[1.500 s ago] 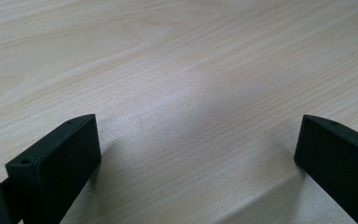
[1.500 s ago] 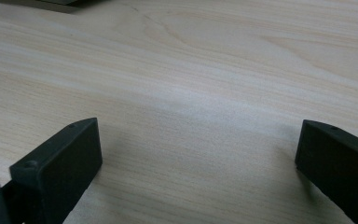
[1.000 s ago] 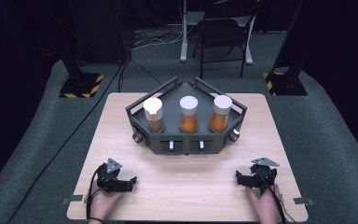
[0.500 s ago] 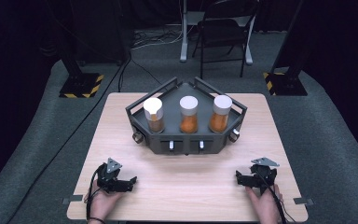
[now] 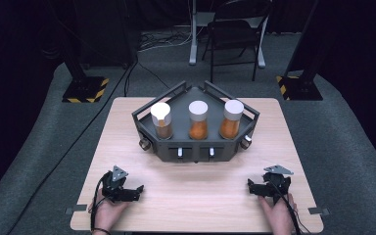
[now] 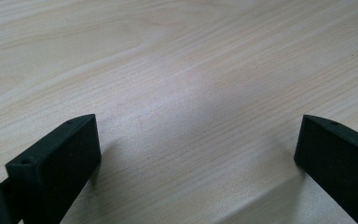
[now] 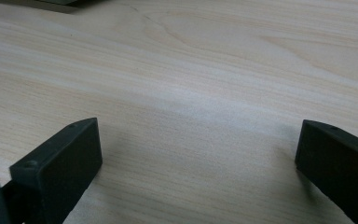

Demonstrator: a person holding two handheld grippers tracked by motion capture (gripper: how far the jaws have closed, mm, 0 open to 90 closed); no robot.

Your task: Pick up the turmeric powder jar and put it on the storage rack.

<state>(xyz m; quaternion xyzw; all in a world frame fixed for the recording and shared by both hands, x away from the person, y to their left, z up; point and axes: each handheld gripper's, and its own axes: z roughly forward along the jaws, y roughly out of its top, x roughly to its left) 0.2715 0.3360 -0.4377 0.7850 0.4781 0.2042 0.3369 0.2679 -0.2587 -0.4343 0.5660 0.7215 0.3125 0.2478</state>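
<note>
Three jars sit in a dark angular rack (image 5: 196, 147) at about 12 o'clock on the wooden table (image 5: 196, 196), and both tongs are parked well short of them. The left gripper (image 5: 127, 192) rests near the 7 o'clock corner and the right gripper (image 5: 259, 187) near 5 o'clock, each in a hand at the table's near edge. Both are spread wide with nothing between the jaws, just bare wood grain in each gripper view.

What could go wrong, imo: the left jar (image 5: 161, 120), middle jar (image 5: 198, 119) and right jar (image 5: 232, 117) are tall, narrow and white-capped, standing close together in their slots. Come in too wide and one jaw could knock a neighbour. Grab up at the cap rather than the body and I'd guess the jar slips or tips while lifting. The raised rails of the rack also look like they could catch a jaw on a low approach from 6 o'clock. The orange contents might slosh or spill if a cap is loose; can't tell from here.
</note>
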